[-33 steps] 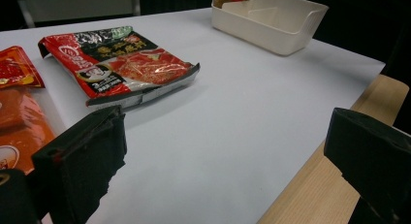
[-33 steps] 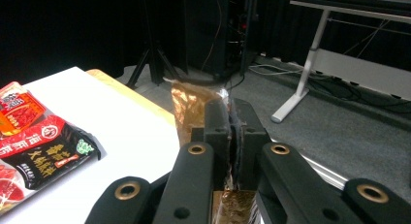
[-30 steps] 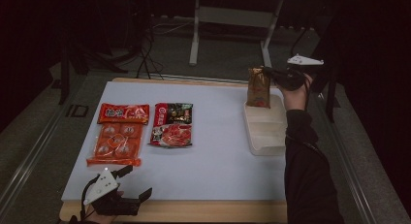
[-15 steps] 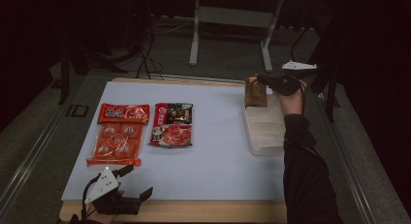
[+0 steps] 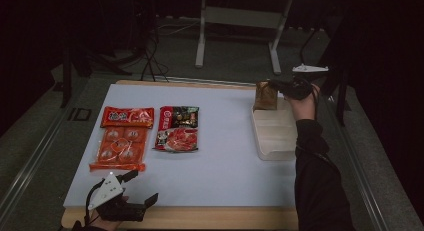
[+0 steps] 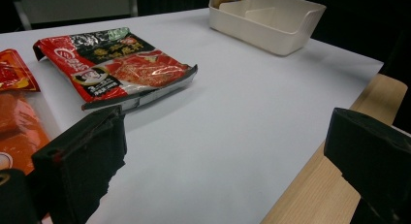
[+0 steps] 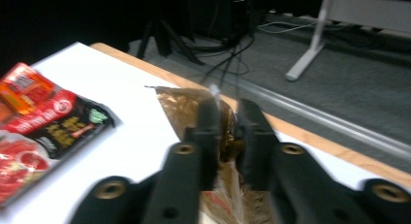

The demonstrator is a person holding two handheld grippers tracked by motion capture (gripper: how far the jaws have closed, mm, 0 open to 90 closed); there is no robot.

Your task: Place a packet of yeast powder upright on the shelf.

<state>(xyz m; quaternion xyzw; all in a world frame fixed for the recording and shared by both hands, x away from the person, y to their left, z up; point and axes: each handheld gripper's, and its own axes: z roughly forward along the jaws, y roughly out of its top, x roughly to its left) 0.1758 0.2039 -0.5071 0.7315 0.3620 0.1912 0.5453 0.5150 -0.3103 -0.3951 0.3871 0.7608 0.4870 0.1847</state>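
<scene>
A brown snack packet (image 5: 265, 96) stands upright at the far end of the white divided tray (image 5: 275, 141) on the table's right side. My right gripper (image 5: 279, 85) is at the packet's top edge. In the right gripper view the packet (image 7: 177, 105) sits in a narrow gap between the jaws of my right gripper (image 7: 228, 120). Those jaws have just been opening and no longer pinch it. My left gripper (image 5: 142, 187) rests at the front left edge of the table, open wide with nothing between its fingers. In its own view my left gripper (image 6: 225, 124) looks across the white mat.
A red and black food pouch (image 5: 177, 128) lies mid-table, also in the left gripper view (image 6: 121, 64). Left of it lie an orange multi-pack (image 5: 120, 148) and a red packet (image 5: 127, 117). The tray (image 6: 271, 35) sits near the right edge. Table legs and cables stand beyond.
The brown packet has come down a little into the far end of the tray. My right gripper's jaws have parted around its top. The left gripper has stayed put.
</scene>
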